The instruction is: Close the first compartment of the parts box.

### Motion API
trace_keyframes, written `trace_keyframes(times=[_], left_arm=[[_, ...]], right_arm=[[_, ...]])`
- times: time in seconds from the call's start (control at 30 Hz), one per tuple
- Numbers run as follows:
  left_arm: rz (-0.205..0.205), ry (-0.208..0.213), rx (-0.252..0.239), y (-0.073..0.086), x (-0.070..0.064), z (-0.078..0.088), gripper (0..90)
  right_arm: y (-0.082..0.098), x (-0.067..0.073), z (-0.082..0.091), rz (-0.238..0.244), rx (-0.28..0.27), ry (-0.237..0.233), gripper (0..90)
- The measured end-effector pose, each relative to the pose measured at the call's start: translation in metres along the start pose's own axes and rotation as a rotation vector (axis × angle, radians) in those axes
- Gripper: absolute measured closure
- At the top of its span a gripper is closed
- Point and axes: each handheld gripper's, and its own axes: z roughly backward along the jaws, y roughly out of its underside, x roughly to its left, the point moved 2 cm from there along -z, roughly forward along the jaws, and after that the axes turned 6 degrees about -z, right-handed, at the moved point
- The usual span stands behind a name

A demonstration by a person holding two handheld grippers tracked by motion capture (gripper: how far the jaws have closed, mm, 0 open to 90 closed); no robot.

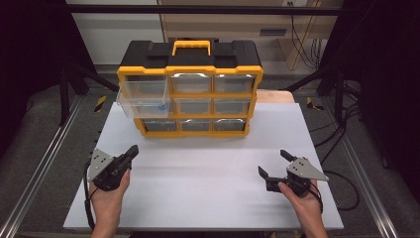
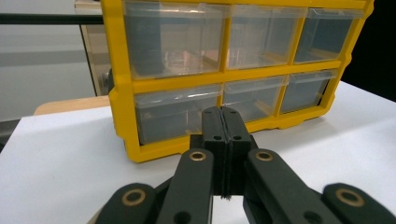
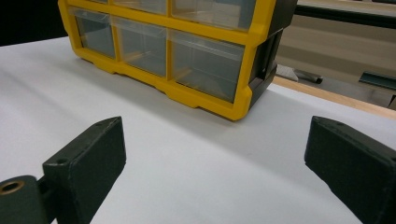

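A yellow and black organizer with clear drawers stands at the back of the white table top. Its top left drawer is pulled far out, with a small blue thing inside. My left gripper rests near the front left, shut with nothing between its jaws; in the left gripper view the pads meet, pointing at the organizer's lower drawers. My right gripper is held near the front right, open and empty. In the right gripper view its fingers stand wide apart, facing the organizer's corner.
The white board lies on a wooden table whose edge shows behind the organizer. Metal rails run along both sides, with black frame legs and cables on the floor at the right.
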Motion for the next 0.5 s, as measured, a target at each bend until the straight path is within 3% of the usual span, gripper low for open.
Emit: trace_keyframes(times=[0.23, 0.37, 0.5], left_arm=[[0.007, 0.011, 0.001, -0.018, -0.003, -0.010, 90.0], [0.055, 0.015, -0.010, -0.030, -0.003, -0.013, 90.0], [0.064, 0.009, -0.024, -0.041, -0.004, -0.015, 90.0]], right_arm=[[0.000, 0.001, 0.001, 0.000, -0.001, -0.006, 5.1], [0.000, 0.001, 0.001, 0.007, -0.002, -0.015, 5.5], [0.000, 0.001, 0.000, 0.003, -0.002, -0.018, 6.8]])
